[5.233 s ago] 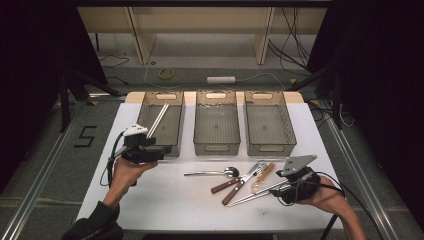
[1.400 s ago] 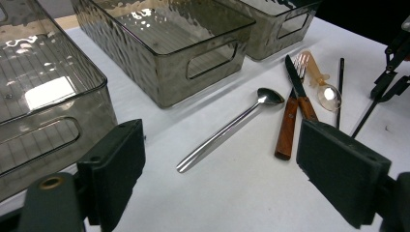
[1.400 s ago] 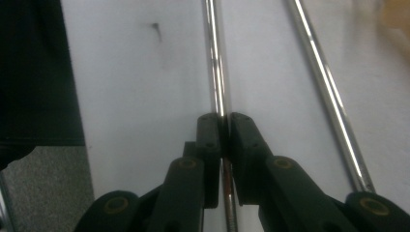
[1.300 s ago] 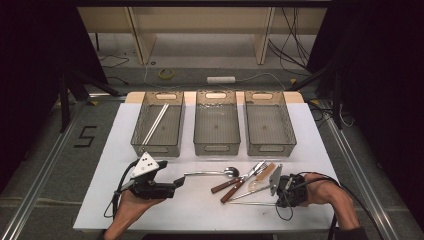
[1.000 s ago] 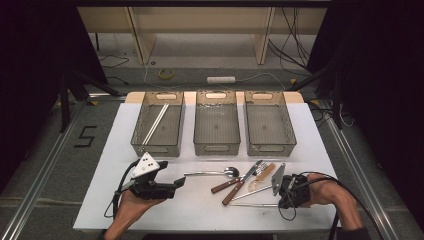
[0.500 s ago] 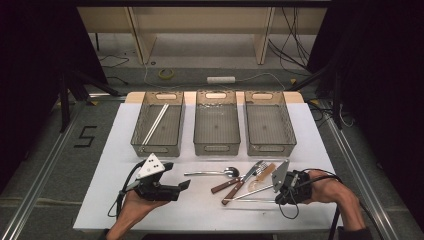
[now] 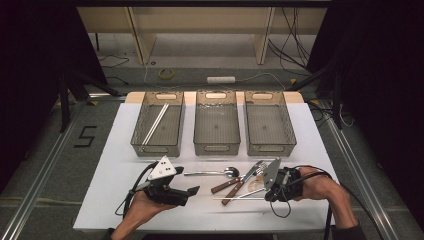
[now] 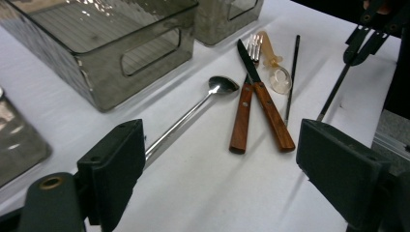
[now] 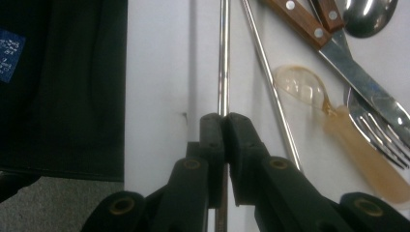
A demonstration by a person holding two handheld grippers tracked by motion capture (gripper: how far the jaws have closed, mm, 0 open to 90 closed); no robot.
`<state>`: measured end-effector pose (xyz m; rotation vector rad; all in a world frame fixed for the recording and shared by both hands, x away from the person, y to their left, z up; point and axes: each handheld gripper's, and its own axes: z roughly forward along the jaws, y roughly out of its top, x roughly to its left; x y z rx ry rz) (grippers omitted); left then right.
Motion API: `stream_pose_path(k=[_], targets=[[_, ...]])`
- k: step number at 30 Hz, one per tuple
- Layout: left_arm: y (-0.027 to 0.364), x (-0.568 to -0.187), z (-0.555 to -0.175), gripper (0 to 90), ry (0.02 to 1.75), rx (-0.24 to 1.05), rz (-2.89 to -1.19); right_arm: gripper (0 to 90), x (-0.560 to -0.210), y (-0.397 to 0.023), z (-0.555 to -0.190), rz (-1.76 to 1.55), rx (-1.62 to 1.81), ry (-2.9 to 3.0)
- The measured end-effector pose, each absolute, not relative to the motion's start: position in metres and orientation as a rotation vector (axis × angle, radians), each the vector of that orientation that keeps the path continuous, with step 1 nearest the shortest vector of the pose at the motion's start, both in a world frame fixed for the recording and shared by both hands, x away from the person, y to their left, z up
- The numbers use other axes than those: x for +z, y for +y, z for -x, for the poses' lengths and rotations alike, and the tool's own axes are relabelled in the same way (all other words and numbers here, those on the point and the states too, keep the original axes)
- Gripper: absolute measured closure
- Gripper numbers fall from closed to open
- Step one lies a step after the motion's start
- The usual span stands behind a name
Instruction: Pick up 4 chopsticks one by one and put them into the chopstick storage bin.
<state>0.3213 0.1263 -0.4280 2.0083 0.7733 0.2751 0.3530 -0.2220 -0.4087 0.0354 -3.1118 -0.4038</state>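
Observation:
My right gripper [image 7: 267, 190] rests at the table's front right and is shut on the near end of a metal chopstick [image 9: 223, 58], which lies flat on the white table. A second metal chopstick [image 9: 270, 92] lies just beside it. Left of these are an amber plastic spoon [image 8: 275, 63], a wooden-handled knife [image 8: 263, 106], a wooden-handled fork [image 8: 241, 116] and a metal spoon [image 8: 193, 113]. My left gripper [image 7: 186, 180] hovers at the front left, open and holding nothing, with its jaws pointing toward the cutlery. The right gripper [image 8: 362, 38] appears beyond the cutlery in the left gripper view.
Three grey see-through bins stand in a row at the back: left bin [image 7: 142, 145] holds a pair of pale chopsticks [image 7: 155, 122], the middle bin [image 7: 216, 147] and the right bin [image 7: 270, 146] look empty. The table's front edge is close under both hands.
My left gripper left the pale chopsticks in the left bin and came down to the front left, open. My right gripper dropped onto the table and shut on the metal chopstick.

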Motion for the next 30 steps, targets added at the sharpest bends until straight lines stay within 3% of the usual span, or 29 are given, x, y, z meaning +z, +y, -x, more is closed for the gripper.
stream_pose_path(k=[30], targets=[[0.082, -0.439, -0.319, 24.4, 0.568, 0.200, -2.248, 86.0, -0.405, -0.171, -0.355, -0.178, -0.406, -3.113]])
